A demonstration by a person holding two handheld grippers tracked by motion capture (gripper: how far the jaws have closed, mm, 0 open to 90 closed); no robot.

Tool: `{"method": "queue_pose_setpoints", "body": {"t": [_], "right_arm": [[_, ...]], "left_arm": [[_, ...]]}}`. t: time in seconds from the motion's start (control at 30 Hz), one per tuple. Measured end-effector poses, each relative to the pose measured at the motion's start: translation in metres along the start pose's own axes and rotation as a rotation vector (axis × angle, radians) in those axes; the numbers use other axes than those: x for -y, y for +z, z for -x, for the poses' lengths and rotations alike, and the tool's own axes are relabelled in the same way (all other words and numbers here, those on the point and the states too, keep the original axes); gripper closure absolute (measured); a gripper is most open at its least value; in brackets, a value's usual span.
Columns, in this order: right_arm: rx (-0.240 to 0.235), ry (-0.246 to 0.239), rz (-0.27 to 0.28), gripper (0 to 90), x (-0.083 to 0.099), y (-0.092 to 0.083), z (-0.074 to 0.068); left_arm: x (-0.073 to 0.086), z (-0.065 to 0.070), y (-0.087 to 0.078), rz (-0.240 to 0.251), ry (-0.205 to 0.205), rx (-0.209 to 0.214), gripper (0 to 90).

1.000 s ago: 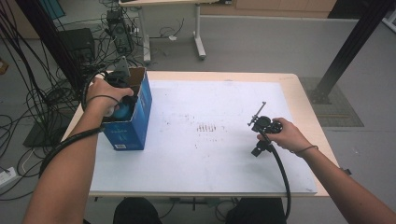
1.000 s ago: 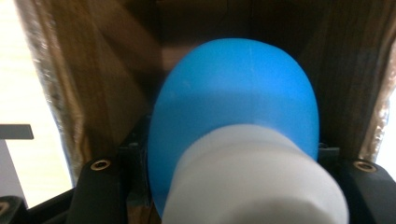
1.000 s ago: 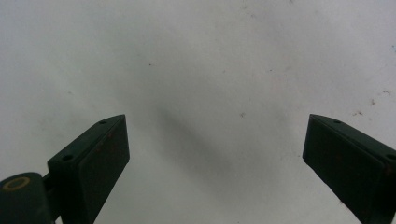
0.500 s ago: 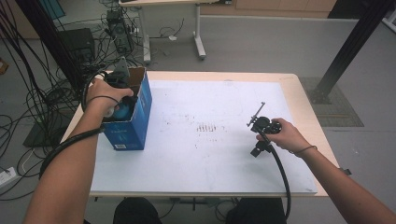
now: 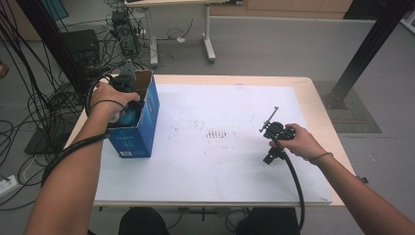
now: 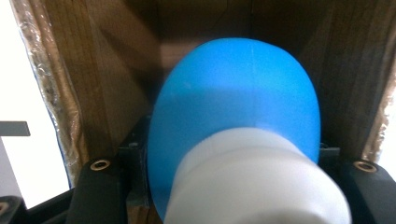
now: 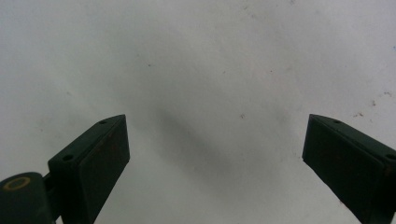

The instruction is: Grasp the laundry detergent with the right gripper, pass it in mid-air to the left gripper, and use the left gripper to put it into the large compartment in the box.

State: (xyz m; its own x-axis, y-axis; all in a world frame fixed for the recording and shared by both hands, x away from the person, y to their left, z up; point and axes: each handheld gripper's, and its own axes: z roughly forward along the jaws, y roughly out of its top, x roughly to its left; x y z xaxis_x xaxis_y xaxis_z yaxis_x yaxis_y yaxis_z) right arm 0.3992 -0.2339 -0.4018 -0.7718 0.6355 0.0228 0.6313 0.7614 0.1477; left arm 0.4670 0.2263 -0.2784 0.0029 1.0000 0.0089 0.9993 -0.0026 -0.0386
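The blue-and-white bottle sat down inside the open blue carton at the surface's left edge, clamped between the jaws of the left gripper, which reached down into the box from above. In the left gripper view the bottle's white cap end pointed back at the camera and its rounded blue body ran straight ahead into the box, so its long axis lay in line with the gripper, brown cardboard walls close on both sides. I judged the coming move turned on that: the bottle could only travel along the box's depth, in or out through the open top.

The left hand was the only one anywhere near it. The right gripper rested well apart, toward the right edge of the white surface, jaws spread wide with nothing between them.

The bottle's far end, the carton's floor and whether the bottle touched it were all hidden. The bottle's label could not be made out.
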Motion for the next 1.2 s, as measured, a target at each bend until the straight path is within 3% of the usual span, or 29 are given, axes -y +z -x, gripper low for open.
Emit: {"method": "queue_pose_setpoints", "body": {"t": [1.2], "right_arm": [[-0.009, -0.013, 0.004, 7.4, -0.0013, 0.0016, -0.0014]], "left_arm": [[-0.0006, 0.0005, -0.0002, -0.013, -0.003, 0.000, 37.1]]}}
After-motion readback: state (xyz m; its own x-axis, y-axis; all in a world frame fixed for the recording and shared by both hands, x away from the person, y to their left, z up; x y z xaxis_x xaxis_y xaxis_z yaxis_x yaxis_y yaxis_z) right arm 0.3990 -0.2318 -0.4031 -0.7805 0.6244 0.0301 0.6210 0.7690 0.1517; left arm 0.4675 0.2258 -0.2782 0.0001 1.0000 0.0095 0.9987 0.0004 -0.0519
